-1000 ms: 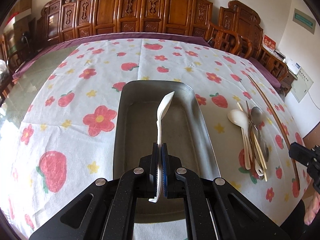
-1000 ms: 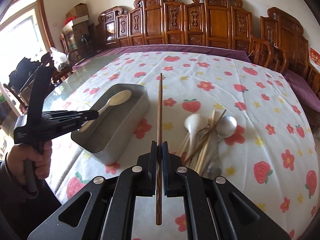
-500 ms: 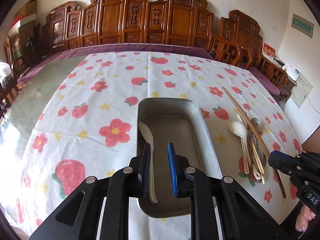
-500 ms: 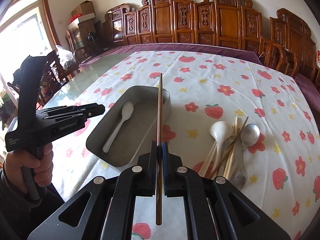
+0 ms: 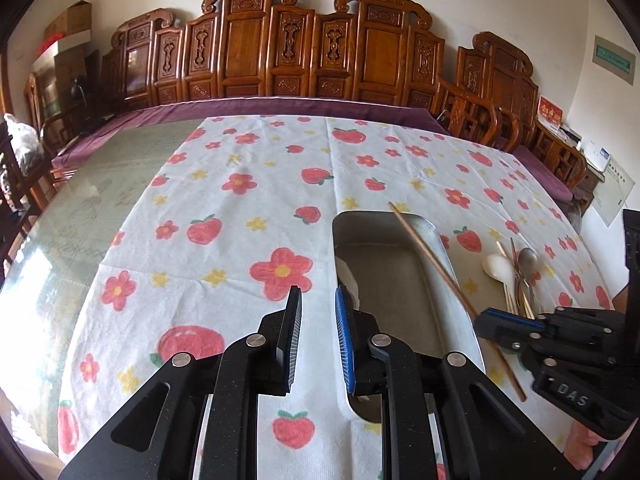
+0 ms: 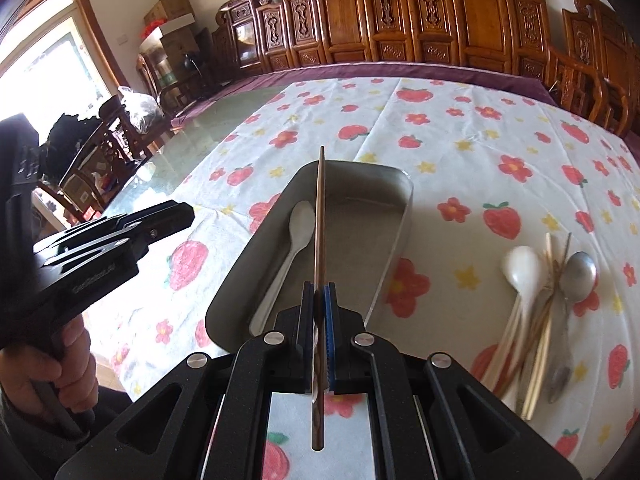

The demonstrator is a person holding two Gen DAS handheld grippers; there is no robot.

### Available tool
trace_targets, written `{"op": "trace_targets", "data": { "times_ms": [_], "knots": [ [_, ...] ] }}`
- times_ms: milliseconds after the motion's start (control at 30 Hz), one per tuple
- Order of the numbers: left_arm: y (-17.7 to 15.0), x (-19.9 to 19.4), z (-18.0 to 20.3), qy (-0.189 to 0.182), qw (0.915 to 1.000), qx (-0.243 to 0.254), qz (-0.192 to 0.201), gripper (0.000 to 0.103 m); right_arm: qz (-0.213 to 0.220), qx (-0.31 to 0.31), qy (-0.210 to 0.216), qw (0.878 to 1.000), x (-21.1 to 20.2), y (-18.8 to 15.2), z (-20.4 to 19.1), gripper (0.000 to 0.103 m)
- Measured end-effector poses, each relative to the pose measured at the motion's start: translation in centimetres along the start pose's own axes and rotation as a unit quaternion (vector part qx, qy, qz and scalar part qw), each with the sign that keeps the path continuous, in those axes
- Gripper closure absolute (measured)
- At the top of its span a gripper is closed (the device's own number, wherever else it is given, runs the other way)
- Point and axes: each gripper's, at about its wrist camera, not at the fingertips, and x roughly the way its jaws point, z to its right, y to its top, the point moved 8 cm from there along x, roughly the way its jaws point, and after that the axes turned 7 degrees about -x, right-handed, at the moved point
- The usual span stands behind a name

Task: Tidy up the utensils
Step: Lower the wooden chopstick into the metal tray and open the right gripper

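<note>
fingers (image 6: pixel 319 300) clamp chopstick (image 6: pixel 319 216) over tray (image 6: pixel 394 232); left fingers (image 5: pixel 318 308) apart.

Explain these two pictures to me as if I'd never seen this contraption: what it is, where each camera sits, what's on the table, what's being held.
No robot here: a person holds a two-fingered claw in each hand, and each claw carries a camera looking forward along its fingers.

In the left camera's picture, the left claw is open and holds nothing. The right claw shows at its right side.

In the right camera's picture, the right claw is shut on a brown chopstick, which points over the metal tray. A white spoon already lies in the tray.

Right of the tray, on the flowered tablecloth, lies a pile of utensils: another white spoon, a metal spoon and pale chopsticks.
</note>
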Motion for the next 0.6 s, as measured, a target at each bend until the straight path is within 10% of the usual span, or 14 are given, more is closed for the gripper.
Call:
{"op": "trace_targets", "data": {
  "times_ms": [600],
  "knots": [
    [-0.2,0.0,0.6,-0.006,1.0,0.006,-0.001,0.088,-0.018,0.026,0.024,0.999,4.4,0.1,0.6,0.095]
  ]
}}
